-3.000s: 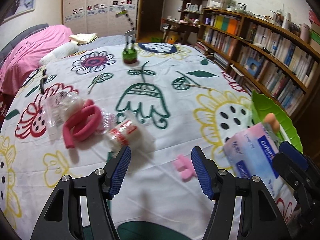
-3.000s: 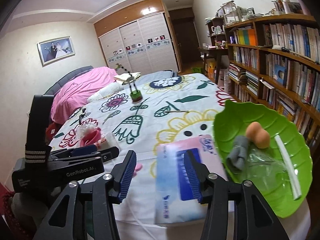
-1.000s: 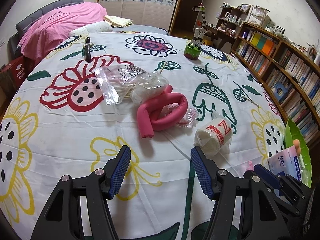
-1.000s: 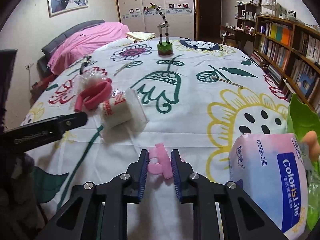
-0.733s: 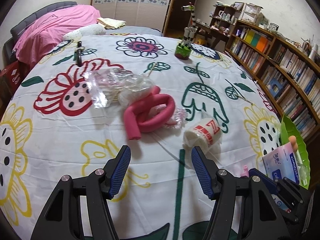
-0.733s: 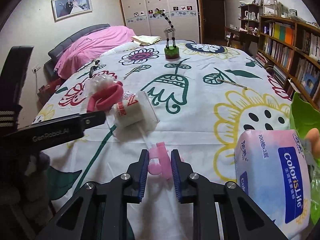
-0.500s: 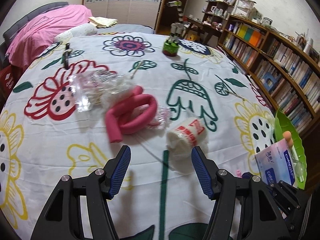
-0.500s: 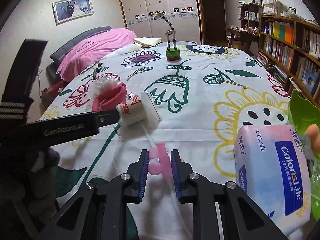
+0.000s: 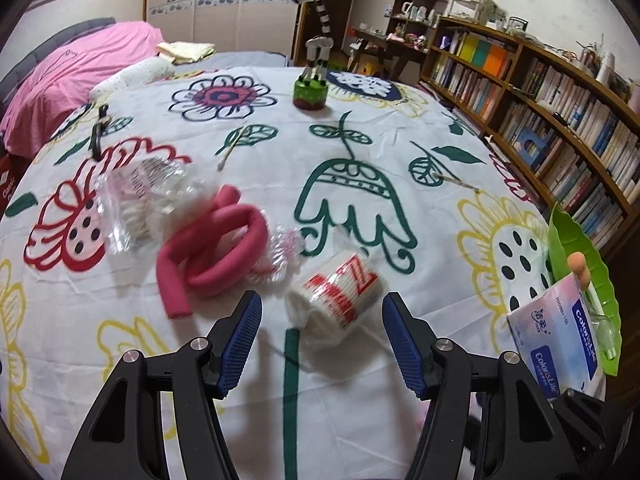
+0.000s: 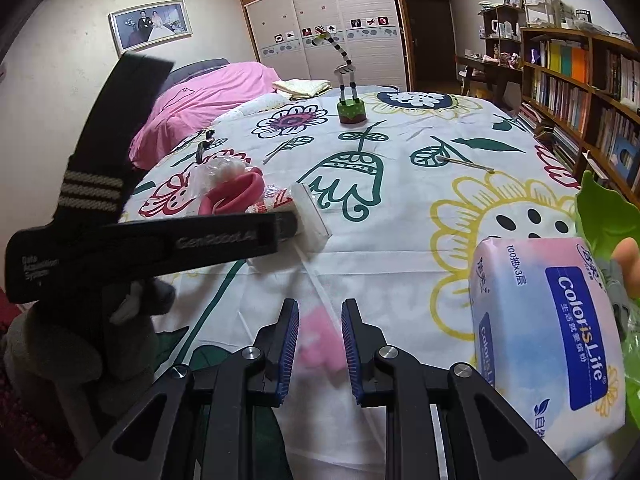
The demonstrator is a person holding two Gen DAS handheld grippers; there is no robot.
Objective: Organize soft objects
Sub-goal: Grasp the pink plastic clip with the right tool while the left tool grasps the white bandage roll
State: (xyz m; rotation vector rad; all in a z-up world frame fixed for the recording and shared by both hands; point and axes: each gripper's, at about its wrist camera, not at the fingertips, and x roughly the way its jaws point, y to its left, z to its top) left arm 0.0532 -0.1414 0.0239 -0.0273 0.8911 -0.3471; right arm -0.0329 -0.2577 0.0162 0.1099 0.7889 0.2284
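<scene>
My left gripper (image 9: 322, 342) is open, its jaws on either side of a white roll with red print (image 9: 338, 294) that lies on the flowered cloth. A pink foam tube (image 9: 216, 250) and clear plastic bags (image 9: 136, 196) lie to its left. My right gripper (image 10: 319, 346) is nearly closed around a small pink soft piece (image 10: 318, 344), blurred between the jaws. A tissue pack (image 10: 548, 336) lies at the right beside a green leaf-shaped tray (image 10: 604, 216); the pack also shows in the left wrist view (image 9: 556, 344).
A zebra-striped toy on a green base (image 9: 312, 88) stands at the far side. A cotton swab (image 9: 456, 182) lies on the cloth. Bookshelves (image 9: 560, 108) line the right wall. The left gripper's body (image 10: 152, 240) crosses the right wrist view.
My left gripper has swung right and come close to the white roll, now between its open jaws. My right gripper has shut on the pink piece and holds it closer in.
</scene>
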